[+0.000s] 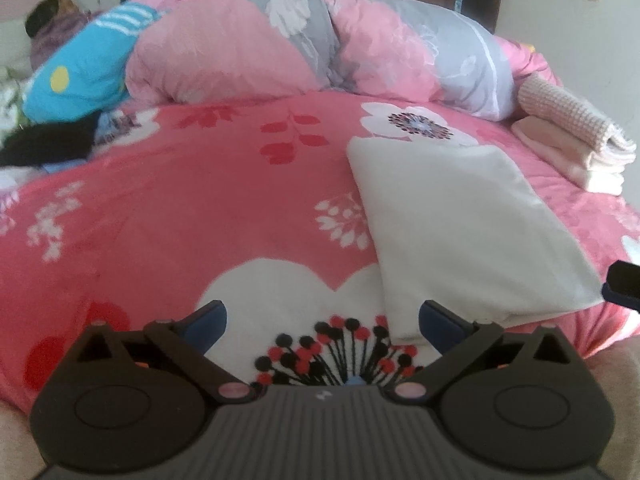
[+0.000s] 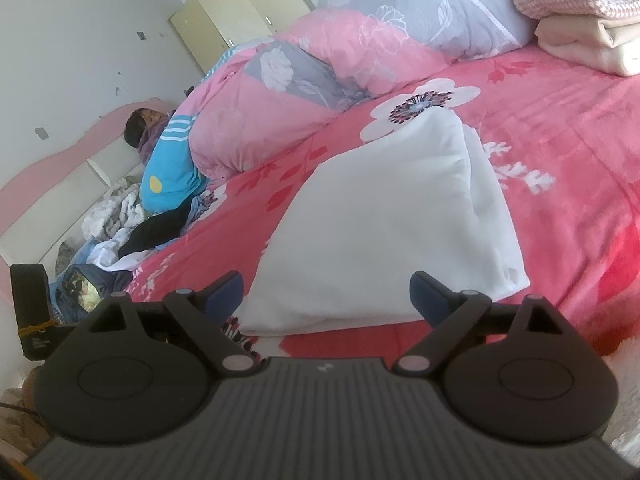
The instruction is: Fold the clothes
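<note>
A folded white garment (image 1: 460,232) lies flat on the pink floral bedspread (image 1: 180,208), and both grippers are near its front edge without holding it. In the left wrist view, the left gripper (image 1: 322,322) has its two fingers spread wide, and nothing is between them except the bedspread with a big white flower print. The garment is at about 1 o'clock from this gripper; its near corner lies just beside the right-hand blue fingertip (image 1: 438,322), but I cannot tell if they touch. At the far right edge of the same view, about 3 o'clock, a dark tip of the right gripper (image 1: 622,284) shows close to the garment's right corner. In the right wrist view, the right gripper (image 2: 326,294) is also opened wide and empty, and the garment (image 2: 384,232) is straight ahead at 12 o'clock, its folded front edge lying in the gap between the two fingers, a little beyond them. The garment looks like a thick, neat packet with some layers showing on its right side. Further away, at about 2 o'clock in both views, a stack of folded clothes (image 1: 576,148) sits near the bed's edge, with a knitted pink piece on top. A rolled pink and grey quilt (image 1: 320,44) lies across the back of the bed at 12 o'clock. At 10 o'clock, a person in blue clothing (image 2: 172,172) lies beside a loose pile of clothes (image 2: 116,236).
</note>
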